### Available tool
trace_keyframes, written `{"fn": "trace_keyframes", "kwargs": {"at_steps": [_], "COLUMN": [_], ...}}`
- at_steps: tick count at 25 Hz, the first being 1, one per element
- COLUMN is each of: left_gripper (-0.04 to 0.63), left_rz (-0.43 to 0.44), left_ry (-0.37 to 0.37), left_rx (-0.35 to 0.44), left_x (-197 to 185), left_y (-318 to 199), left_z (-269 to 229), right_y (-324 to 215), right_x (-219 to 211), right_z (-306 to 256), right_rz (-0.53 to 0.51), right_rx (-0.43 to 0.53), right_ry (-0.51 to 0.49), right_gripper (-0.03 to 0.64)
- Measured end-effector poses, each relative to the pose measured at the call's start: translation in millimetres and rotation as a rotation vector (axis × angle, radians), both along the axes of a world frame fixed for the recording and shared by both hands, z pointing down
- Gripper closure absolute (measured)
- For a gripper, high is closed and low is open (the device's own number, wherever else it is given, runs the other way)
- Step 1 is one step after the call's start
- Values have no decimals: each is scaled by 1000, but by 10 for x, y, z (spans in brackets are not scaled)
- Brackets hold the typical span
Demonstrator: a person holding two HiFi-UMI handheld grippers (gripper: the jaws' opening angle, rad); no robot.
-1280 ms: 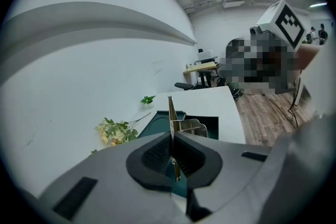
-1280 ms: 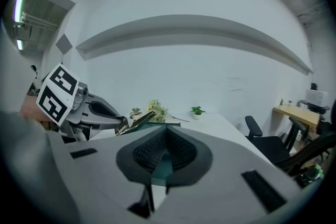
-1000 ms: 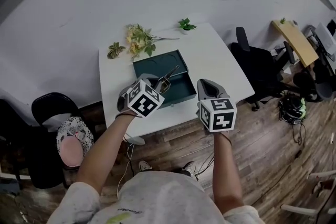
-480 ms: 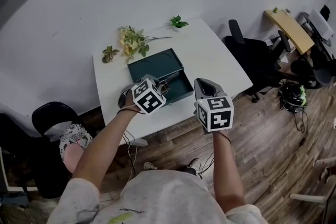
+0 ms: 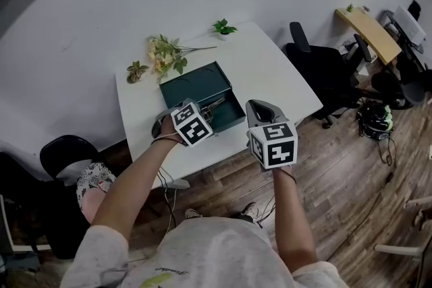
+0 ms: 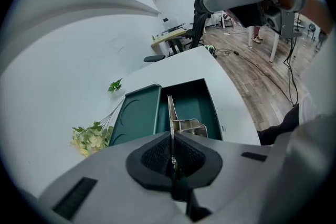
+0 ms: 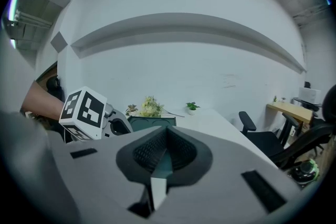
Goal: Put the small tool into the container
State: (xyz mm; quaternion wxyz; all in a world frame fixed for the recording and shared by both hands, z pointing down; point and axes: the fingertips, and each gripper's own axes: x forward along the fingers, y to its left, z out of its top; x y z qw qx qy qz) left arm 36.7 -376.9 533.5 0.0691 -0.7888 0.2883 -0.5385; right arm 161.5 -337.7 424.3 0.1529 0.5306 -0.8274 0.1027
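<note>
1. Small tool (image 5: 212, 106): in the head view this thin metal piece sticks out of the left claw (image 5: 202, 112) and reaches over the open green box (image 5: 228, 111). The box sits on the white counter (image 5: 270, 71) with its lid (image 5: 192, 81) folded back. The right claw (image 5: 260, 108) hangs to the right of the box, above the counter's front edge. A bunch of flowers (image 5: 164, 54) and a little potted plant (image 5: 221, 27) lie behind the box, clear of it.

2. Left claw view: the pads are clamped on the tool, which runs as a narrow blade straight out from between them, with a squarish metal part beside it. Its far end is over the deep half of the box. Whether it touches the box floor cannot be told.

3. Right claw view: the tips meet and nothing is held between them. The box and flowers show beyond, with the left claw's marker cube (image 7: 84, 113) off to the left.

4. Progress, as I judge it: the tool is picked up and brought to the box, which is already open. It is not yet let go. What remains is to lower it into the deep half and open the left claw.

5. Writing: no brand or label can be read on the tool or the box. The cubes carry only black-and-white square patterns, and a faint print on the person's shirt is too small to read.
</note>
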Motion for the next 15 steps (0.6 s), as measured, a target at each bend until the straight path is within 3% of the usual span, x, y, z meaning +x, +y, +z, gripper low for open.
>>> {"fn": "trace_keyframes", "kwargs": {"at_steps": [15], "left_gripper": [592], "left_rz": [21], "left_ry": [-87], "left_rx": [9], "left_x": [75], "left_y": [-164], "left_z": [187], "right_y": [-156], "right_x": [195], "right_z": [128], "right_rz": [-10], "right_rx": [-36], "right_ry": [9], "right_gripper": [612]}}
